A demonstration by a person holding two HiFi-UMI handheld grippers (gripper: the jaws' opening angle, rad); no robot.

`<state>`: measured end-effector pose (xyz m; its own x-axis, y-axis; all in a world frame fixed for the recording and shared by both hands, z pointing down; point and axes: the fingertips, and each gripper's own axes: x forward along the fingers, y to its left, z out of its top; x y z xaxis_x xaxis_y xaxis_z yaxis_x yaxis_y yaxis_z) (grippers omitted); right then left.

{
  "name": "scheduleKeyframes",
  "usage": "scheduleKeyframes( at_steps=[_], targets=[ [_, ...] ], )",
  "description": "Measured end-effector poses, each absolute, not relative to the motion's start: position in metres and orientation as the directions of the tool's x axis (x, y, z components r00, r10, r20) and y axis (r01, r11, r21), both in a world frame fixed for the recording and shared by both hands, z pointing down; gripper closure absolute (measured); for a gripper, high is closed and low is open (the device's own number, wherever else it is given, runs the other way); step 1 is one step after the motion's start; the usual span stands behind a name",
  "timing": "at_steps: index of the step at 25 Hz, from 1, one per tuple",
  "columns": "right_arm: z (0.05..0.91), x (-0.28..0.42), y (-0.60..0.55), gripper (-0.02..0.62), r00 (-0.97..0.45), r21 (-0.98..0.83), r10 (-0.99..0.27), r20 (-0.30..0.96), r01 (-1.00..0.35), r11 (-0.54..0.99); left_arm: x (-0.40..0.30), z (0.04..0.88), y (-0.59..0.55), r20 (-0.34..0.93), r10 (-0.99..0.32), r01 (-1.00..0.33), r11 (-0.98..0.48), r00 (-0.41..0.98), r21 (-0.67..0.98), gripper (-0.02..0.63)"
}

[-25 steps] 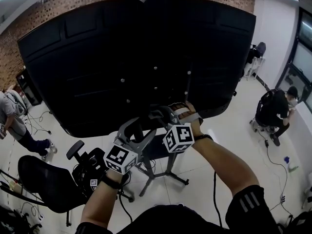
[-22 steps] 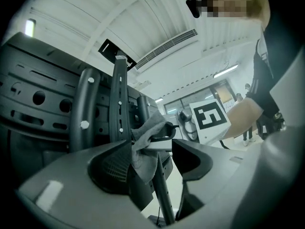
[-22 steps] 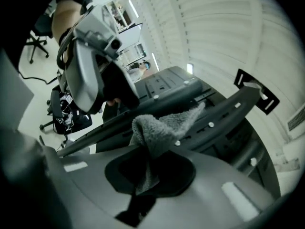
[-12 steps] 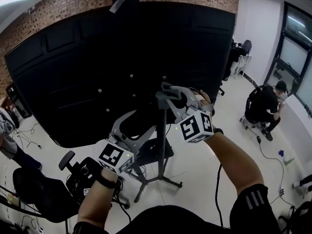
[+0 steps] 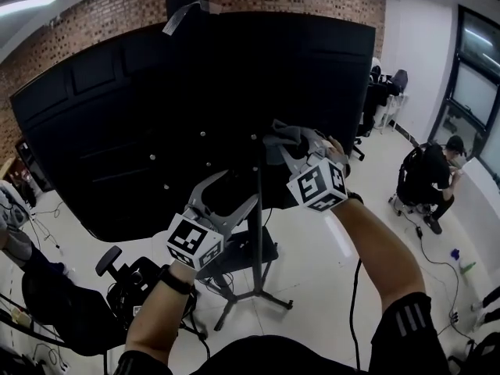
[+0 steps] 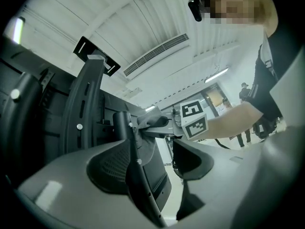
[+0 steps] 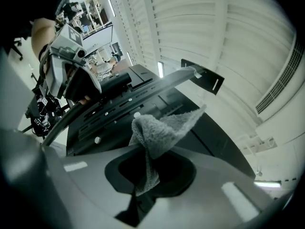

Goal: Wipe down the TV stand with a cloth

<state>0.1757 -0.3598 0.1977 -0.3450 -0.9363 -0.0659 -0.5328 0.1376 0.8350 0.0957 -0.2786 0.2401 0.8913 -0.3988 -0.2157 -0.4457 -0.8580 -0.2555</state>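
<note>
The TV (image 5: 141, 108) shows its black back, carried on the TV stand's thin black pole (image 5: 258, 233) and legs (image 5: 262, 295). My right gripper (image 5: 283, 143) is shut on a grey cloth (image 5: 275, 137), which it holds against the upper pole just below the screen. In the right gripper view the cloth (image 7: 157, 130) hangs bunched out of the shut right gripper (image 7: 150, 168). My left gripper (image 5: 233, 191) stands open lower down. Its jaws straddle the pole (image 6: 136, 175) without pressing it, and the cloth (image 6: 151, 120) shows beyond them.
A black office chair (image 5: 66, 299) and a second wheeled stand (image 5: 129, 276) sit at lower left. A person (image 5: 426, 182) crouches on the white floor at right, with a cable (image 5: 437, 244) nearby. Another person (image 5: 9, 217) is at the left edge. A brick wall (image 5: 94, 18) is behind.
Both grippers have risen along the pole. The right one carried the cloth up from the lower pole to just under the screen. The left one followed, still open.
</note>
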Motion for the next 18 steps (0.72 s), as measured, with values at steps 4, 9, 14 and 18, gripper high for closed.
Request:
scheduleKeyframes(
  at_steps=[4, 9, 14, 18],
  targets=[
    [0.203, 0.163, -0.377, 0.566, -0.367, 0.847, -0.929, -0.052, -0.508, 0.154, 0.099, 0.243, -0.287, -0.208, -0.418, -0.461, -0.853, 0.884, -0.246, 0.307],
    [0.211, 0.156, -0.395, 0.566, -0.380, 0.866, -0.924, -0.041, -0.475, 0.157, 0.103, 0.245, -0.292, -0.201, -0.432, -0.472, -0.849, 0.879, -0.238, 0.307],
    [0.214, 0.162, -0.396, 0.566, -0.393, 0.885, -0.918, -0.048, -0.443, 0.143, 0.112, 0.248, -0.297, -0.194, -0.442, -0.479, -0.846, 0.876, -0.235, 0.307],
    [0.217, 0.181, -0.396, 0.566, -0.378, 0.885, -0.924, -0.047, -0.445, 0.137, 0.125, 0.248, -0.297, -0.195, -0.429, -0.467, -0.851, 0.882, -0.238, 0.307]
  ],
)
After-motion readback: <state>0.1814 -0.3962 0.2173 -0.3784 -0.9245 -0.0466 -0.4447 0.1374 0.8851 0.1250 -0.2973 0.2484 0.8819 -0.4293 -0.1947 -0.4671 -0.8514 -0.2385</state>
